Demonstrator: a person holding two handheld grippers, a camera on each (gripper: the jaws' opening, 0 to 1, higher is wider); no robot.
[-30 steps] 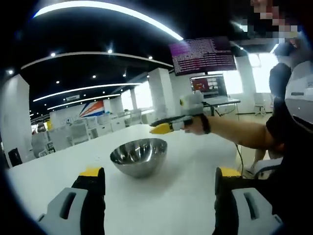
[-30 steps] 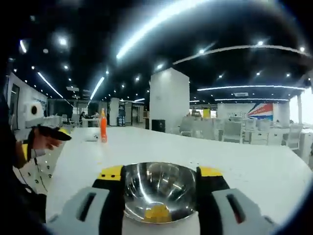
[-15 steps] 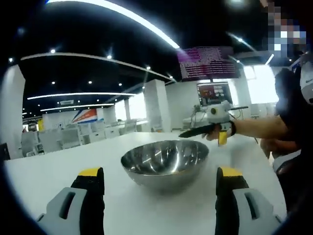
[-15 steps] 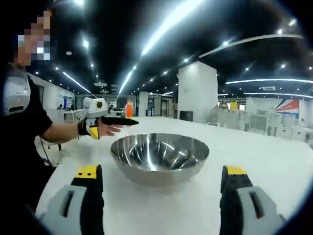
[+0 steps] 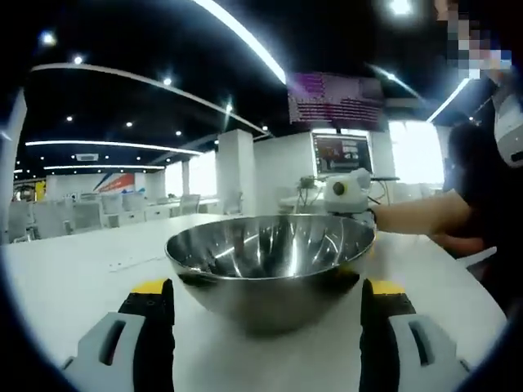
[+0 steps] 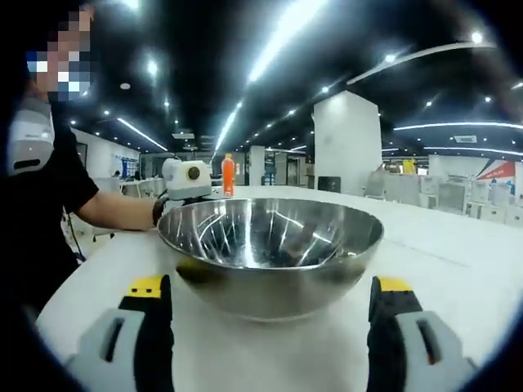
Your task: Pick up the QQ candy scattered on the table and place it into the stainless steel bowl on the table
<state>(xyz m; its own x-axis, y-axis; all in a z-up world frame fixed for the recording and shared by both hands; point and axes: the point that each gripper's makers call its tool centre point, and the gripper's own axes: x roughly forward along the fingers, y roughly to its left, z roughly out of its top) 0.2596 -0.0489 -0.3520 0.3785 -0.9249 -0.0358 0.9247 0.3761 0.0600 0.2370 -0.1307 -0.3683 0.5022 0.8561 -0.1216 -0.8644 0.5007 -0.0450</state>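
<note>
Left gripper (image 5: 265, 296), jaws spread and holding nothing, faces the stainless steel bowl (image 5: 270, 265) just ahead on the white worktop (image 5: 65, 278), while in the right gripper view the right gripper (image 6: 268, 294), likewise spread, faces the same bowl (image 6: 270, 249), an orange bottle (image 6: 228, 175) far behind it.

No lettering can be read; the lines on the hanging screen (image 5: 339, 100) are too blurred.
</note>
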